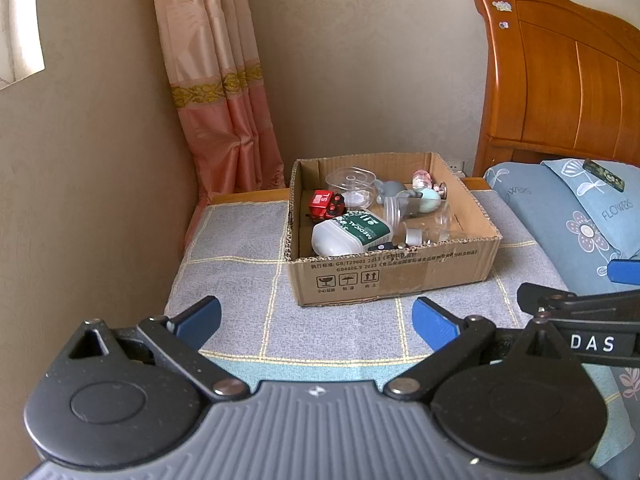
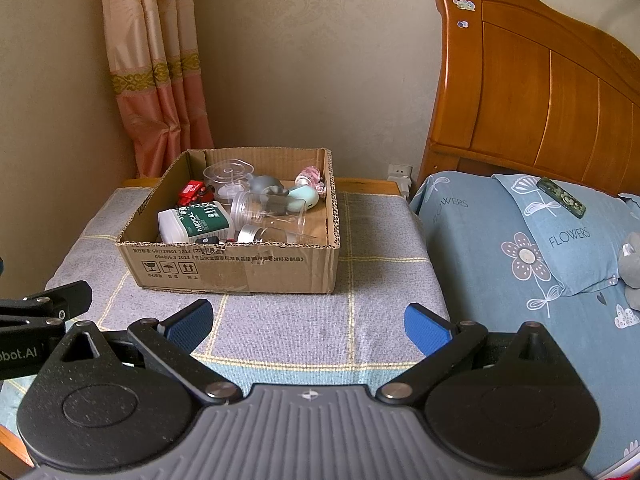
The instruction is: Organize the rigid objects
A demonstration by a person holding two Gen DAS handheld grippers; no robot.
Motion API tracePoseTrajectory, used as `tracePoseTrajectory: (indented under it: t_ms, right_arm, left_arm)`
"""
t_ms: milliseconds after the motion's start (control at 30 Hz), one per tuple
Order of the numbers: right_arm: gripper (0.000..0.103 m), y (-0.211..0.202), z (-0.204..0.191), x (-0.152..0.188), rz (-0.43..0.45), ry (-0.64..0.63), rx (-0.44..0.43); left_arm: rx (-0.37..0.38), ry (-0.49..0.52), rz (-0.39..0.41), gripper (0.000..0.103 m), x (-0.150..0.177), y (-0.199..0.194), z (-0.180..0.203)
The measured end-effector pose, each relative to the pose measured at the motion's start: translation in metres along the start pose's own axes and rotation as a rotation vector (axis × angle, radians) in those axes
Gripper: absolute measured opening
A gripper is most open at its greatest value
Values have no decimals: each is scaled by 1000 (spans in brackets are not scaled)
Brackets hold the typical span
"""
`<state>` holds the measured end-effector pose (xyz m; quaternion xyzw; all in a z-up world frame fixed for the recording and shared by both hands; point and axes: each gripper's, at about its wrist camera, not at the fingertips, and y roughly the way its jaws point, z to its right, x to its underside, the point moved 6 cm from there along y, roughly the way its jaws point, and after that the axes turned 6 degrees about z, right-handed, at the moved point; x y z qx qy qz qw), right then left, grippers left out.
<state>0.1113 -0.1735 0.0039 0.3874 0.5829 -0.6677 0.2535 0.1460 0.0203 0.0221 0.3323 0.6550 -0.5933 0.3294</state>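
Note:
An open cardboard box [image 1: 392,276] [image 2: 236,268] stands on a cloth-covered bedside table [image 1: 240,264] [image 2: 380,240]. Inside it lie a white and green "MEDICAL" bottle [image 1: 350,232] [image 2: 196,222], a red toy car [image 1: 326,203] [image 2: 194,193], clear plastic jars [image 1: 424,220] [image 2: 272,216], a clear round dish [image 1: 350,184] [image 2: 228,176], a mint-green object [image 1: 430,202] [image 2: 304,196] and a small pink figure [image 1: 422,179] [image 2: 310,177]. My left gripper [image 1: 316,320] is open and empty in front of the box. My right gripper [image 2: 308,322] is open and empty too, short of the box's right corner.
A bed with a blue flowered pillow [image 2: 560,232] [image 1: 588,200] and wooden headboard [image 2: 540,92] [image 1: 560,80] is at the right. A dark patterned case [image 2: 562,196] [image 1: 604,176] lies on the pillow. A pink curtain [image 1: 216,92] [image 2: 156,80] hangs behind at the left. A wall socket [image 2: 400,176] sits low behind.

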Motion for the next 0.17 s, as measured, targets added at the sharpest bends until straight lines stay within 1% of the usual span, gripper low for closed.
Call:
tracePoseTrajectory:
  t_ms: [167]
  right_arm:
    - [103,0,0,0,1,0,1]
  left_arm:
    - [0,1,1,101,0,0,0]
